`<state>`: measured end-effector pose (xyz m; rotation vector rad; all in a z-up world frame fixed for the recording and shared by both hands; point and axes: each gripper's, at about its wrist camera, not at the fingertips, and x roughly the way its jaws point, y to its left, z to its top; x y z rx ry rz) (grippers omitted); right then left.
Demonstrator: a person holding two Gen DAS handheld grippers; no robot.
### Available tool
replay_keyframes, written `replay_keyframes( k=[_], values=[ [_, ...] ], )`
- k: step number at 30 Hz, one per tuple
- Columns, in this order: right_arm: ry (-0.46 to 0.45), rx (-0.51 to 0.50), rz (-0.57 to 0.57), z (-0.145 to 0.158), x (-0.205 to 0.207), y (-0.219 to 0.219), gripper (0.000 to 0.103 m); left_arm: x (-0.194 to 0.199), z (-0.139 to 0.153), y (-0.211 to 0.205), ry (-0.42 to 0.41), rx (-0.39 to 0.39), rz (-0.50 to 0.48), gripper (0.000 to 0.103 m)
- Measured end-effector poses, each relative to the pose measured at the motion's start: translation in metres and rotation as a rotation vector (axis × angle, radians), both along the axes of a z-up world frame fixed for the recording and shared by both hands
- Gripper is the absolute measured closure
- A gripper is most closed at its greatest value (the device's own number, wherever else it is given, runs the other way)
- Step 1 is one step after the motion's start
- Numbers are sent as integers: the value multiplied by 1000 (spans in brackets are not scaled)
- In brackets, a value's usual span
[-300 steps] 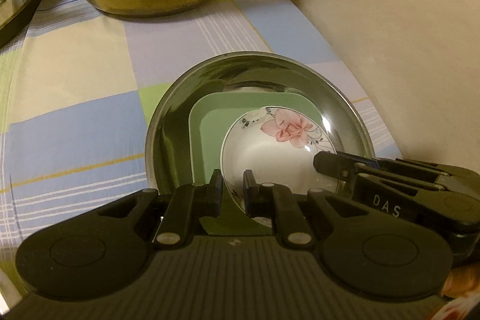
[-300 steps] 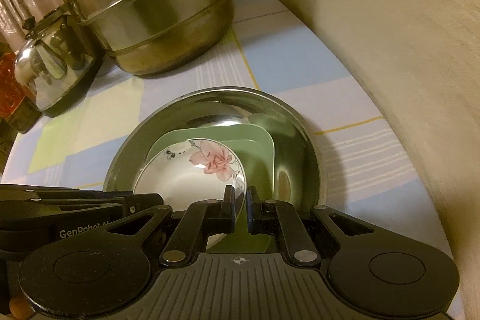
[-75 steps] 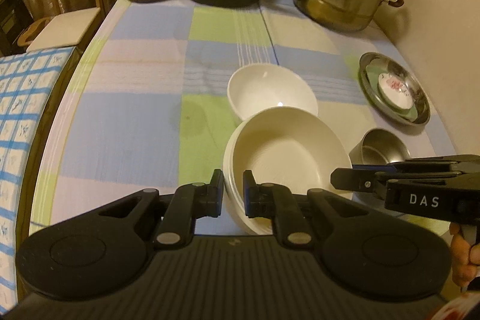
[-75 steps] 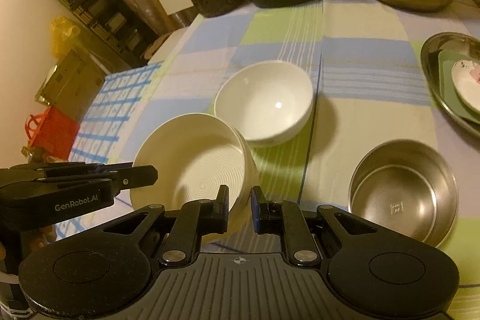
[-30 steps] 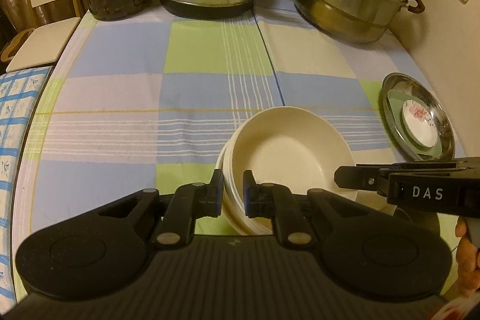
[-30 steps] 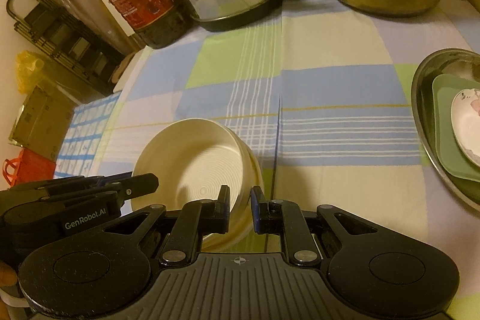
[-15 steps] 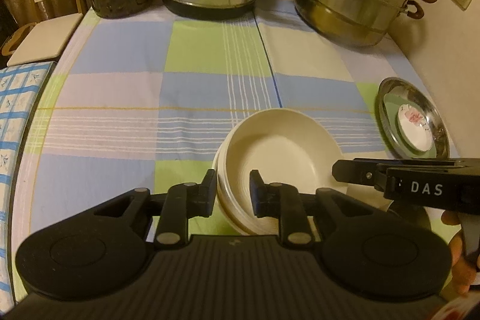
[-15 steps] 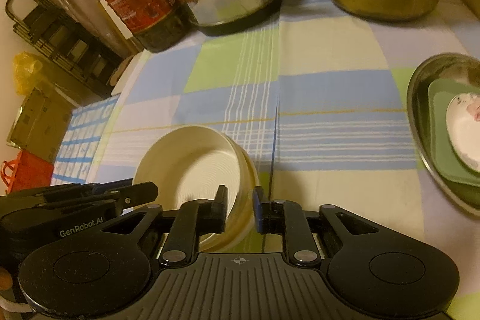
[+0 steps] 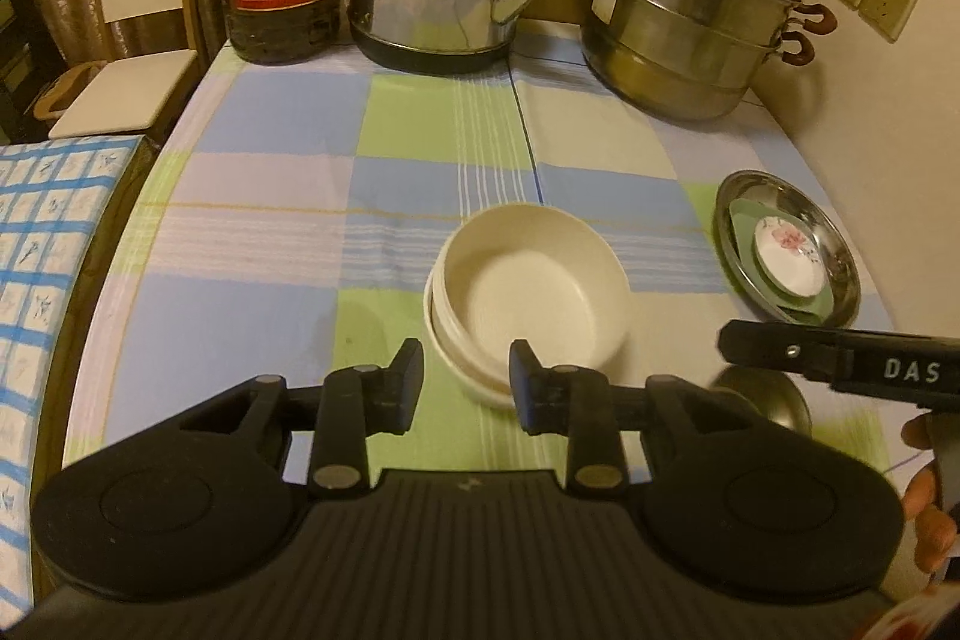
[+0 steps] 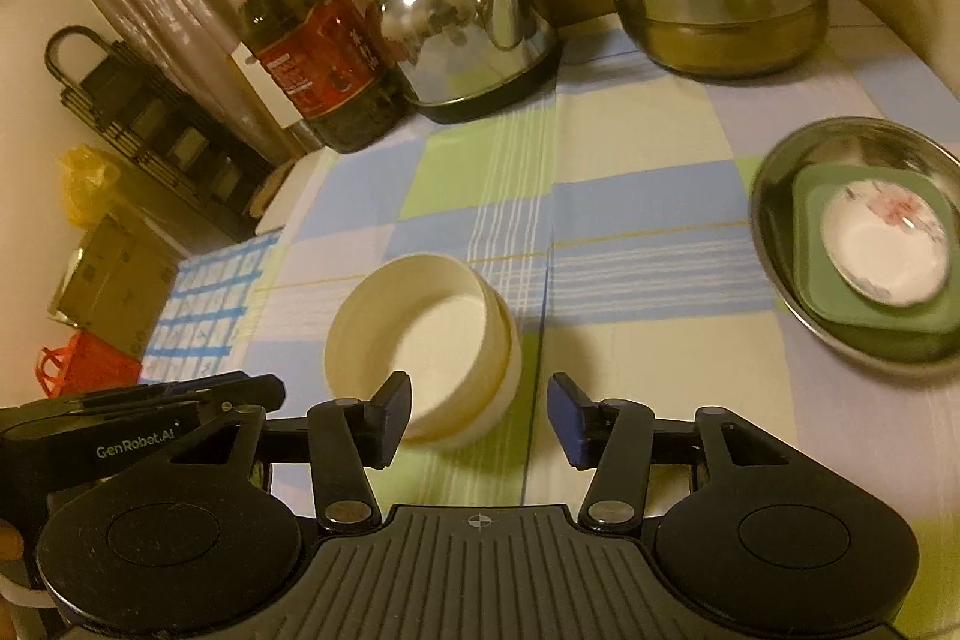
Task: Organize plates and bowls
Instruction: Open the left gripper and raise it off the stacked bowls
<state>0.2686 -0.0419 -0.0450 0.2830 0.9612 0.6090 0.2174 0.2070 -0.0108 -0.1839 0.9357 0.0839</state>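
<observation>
Both sets of jaws stand wide and hold nothing: the left gripper [image 9: 465, 379] and right gripper [image 10: 480, 415] hang over the checked desk [image 9: 270, 196] just short of the nested cream bowls [image 9: 528, 298]. At the desk's right edge, a steel dish [image 10: 774, 196] carries a green square plate [image 10: 807, 232] and, on it, a small floral bowl [image 10: 879, 253].

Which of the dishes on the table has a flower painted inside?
The small white dish, lying on the green square plate in the steel tray. The stacked cream bowls are plain.
</observation>
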Motion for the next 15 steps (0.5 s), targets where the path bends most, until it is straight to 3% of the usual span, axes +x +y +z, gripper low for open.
replay_keyframes(
  k=[15],
  values=[
    [-48, -27, 52, 16, -80, -49, 49, -91, 6, -47, 18, 10, 43, 75]
  ],
)
